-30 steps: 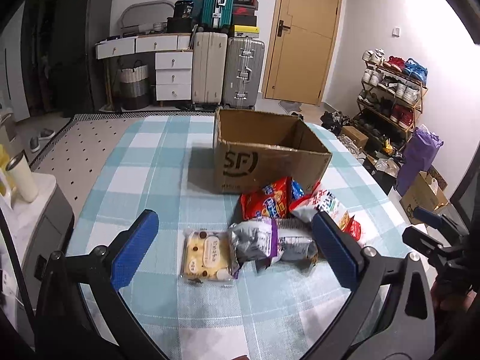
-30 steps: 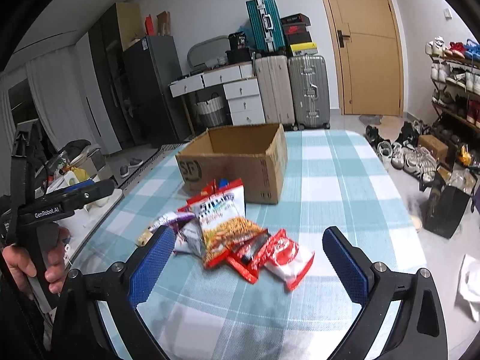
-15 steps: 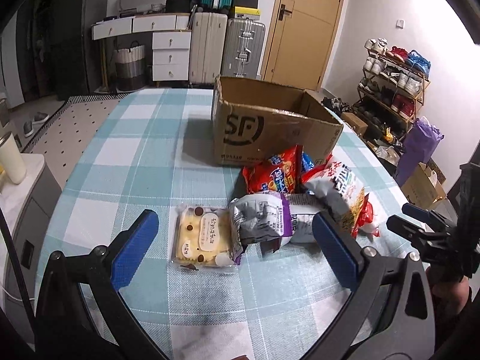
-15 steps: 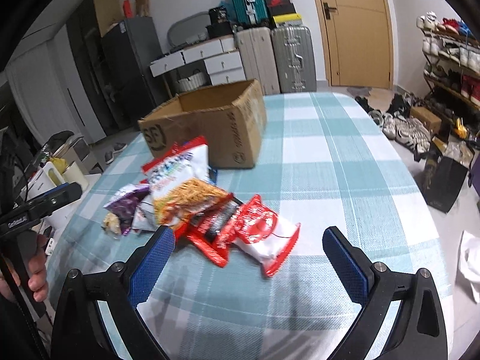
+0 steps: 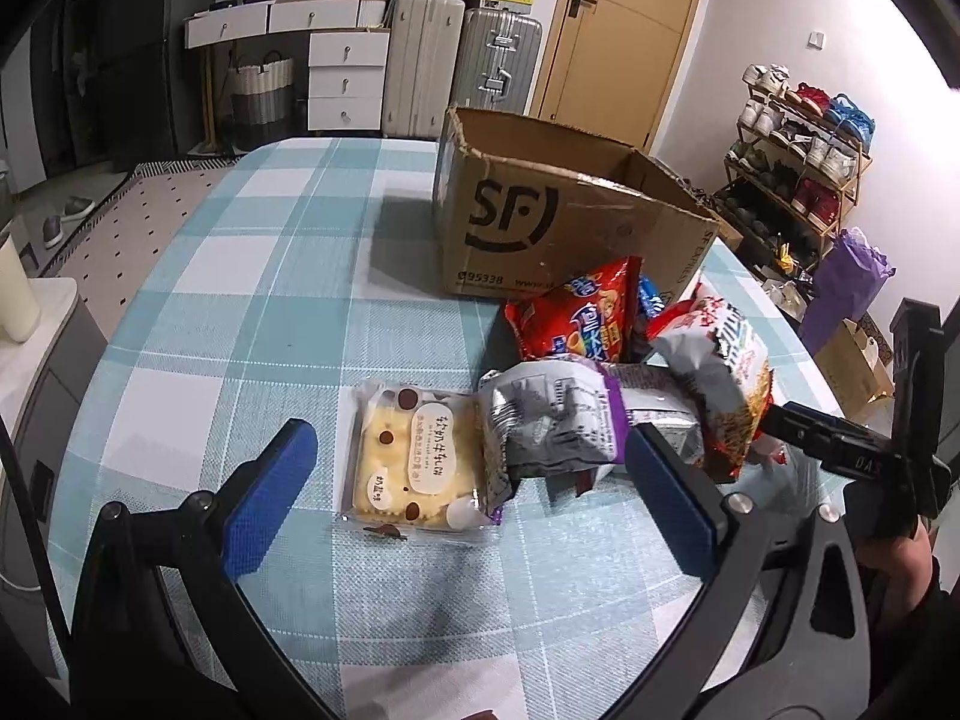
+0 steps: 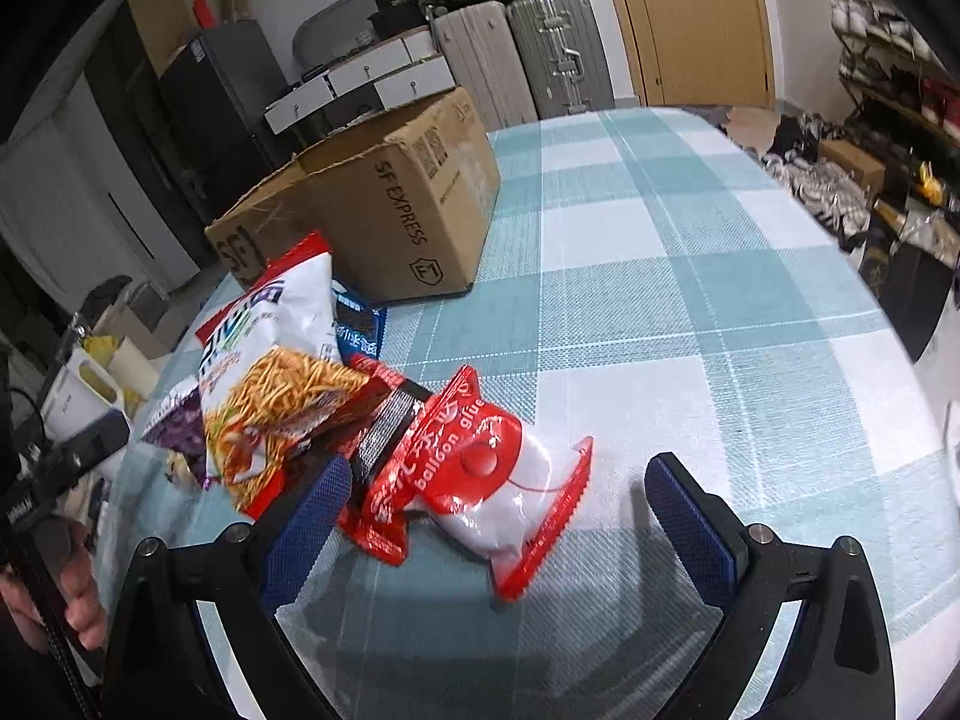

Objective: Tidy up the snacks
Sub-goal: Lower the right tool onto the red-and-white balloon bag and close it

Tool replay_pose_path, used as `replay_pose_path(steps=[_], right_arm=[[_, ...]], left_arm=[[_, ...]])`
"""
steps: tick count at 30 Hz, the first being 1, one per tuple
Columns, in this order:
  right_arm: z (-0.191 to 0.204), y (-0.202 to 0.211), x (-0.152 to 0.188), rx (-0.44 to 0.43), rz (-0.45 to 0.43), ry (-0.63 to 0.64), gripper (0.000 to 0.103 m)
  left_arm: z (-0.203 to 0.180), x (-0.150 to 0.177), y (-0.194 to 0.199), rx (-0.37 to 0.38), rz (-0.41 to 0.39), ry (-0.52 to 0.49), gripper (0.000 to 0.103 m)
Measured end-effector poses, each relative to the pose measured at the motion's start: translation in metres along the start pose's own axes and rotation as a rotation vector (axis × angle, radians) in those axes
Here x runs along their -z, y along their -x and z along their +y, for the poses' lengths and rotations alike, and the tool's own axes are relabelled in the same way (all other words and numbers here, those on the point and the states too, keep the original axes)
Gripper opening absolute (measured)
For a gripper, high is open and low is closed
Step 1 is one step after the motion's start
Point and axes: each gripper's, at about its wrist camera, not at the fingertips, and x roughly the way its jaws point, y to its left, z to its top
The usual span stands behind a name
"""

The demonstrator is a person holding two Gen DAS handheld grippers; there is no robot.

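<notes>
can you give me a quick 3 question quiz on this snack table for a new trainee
1. True or false: the cardboard box lies on its side.
2. Which packet sits between the right gripper fingers? A) yellow biscuit pack B) red and white packet C) purple bag
3. Fill in: both the left gripper and the right one are ____.

Key: 1 false, it stands upright with its top open. 2 B, the red and white packet. 3 open.

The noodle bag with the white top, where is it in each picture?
Left wrist: noodle bag at the right, at the pile's right end.
Right wrist: left of centre, on top of the pile.
Shared landmark: the box behind the pile.
</notes>
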Motion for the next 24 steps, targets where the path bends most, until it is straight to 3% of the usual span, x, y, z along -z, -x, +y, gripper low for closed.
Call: replay_pose_path(steps=[3, 7, 10, 14, 17, 24], right_arm=[[0.001, -0.005, -0.002, -0.008, 0.005, -0.006, 0.099], [0.005, -0.009, -0.002, 0.009, 0.007, 0.019, 0.086], [0.005, -0.011, -0.001, 0.011, 0.001, 0.014, 0.082], [0.006, -0.008, 0.002, 0.016, -0.006, 0.018, 0.063], [0.006, -0.007, 0.004, 0.01, -0.007, 0.021, 0.057], [0.003, -0.004, 0.005, 0.008, -0.015, 0.004, 0.055]], left_arm=[[0.003, 0.001, -0.003, -0.003, 0.007, 0.008, 0.102], [0.006, 0.002, -0.008, -0.007, 0.017, 0.013, 0.102], [0.009, 0.003, -0.013, -0.011, 0.025, 0.023, 0.102], [0.011, 0.005, -0.012, -0.014, 0.027, 0.028, 0.102], [0.012, 0.006, -0.01, -0.017, 0.023, 0.031, 0.102], [0.013, 0.009, -0.006, -0.02, 0.021, 0.034, 0.102]])
